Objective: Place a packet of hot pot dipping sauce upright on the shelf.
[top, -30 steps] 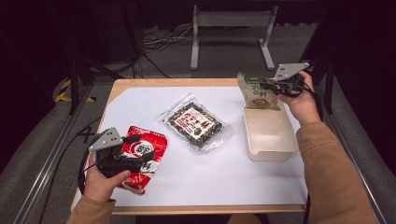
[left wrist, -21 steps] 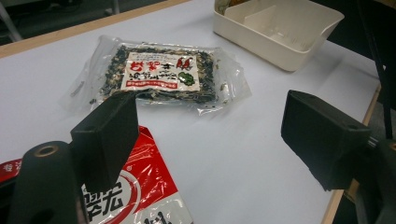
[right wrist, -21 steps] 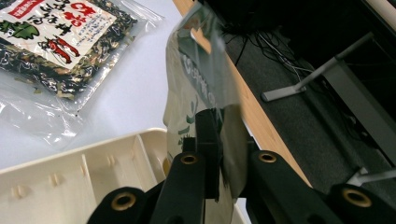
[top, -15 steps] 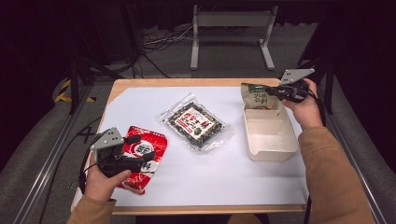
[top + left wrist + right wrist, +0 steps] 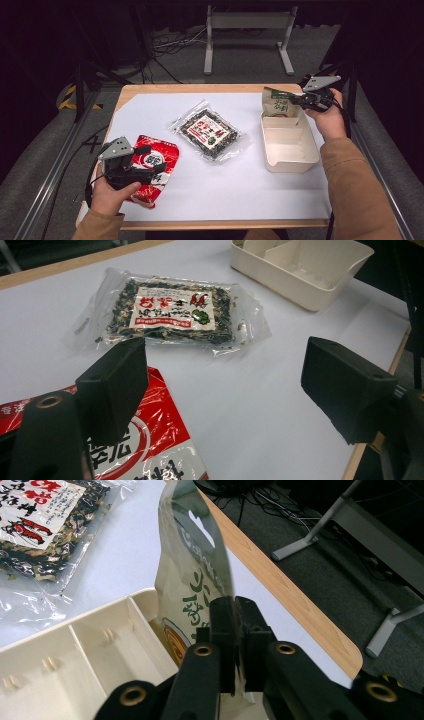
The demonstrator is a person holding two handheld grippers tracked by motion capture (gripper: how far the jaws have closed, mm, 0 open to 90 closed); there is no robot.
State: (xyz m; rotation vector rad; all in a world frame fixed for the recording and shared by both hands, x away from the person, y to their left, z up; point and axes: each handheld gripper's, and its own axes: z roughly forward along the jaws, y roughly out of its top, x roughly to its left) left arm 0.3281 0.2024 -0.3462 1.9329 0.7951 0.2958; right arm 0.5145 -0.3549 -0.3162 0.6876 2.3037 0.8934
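Jaws of the right gripper pinch the edge of a green-and-white pouch, though they have just been easing apart a little; the pouch stands upright at the far end of the cream tray, at the upper right of the high view; the left gripper sits at the lower left, its jaws wide apart with nothing between them, over a red packet lying flat on the white surface; a clear bag of dark seaweed lies mid-frame, between packet and tray.
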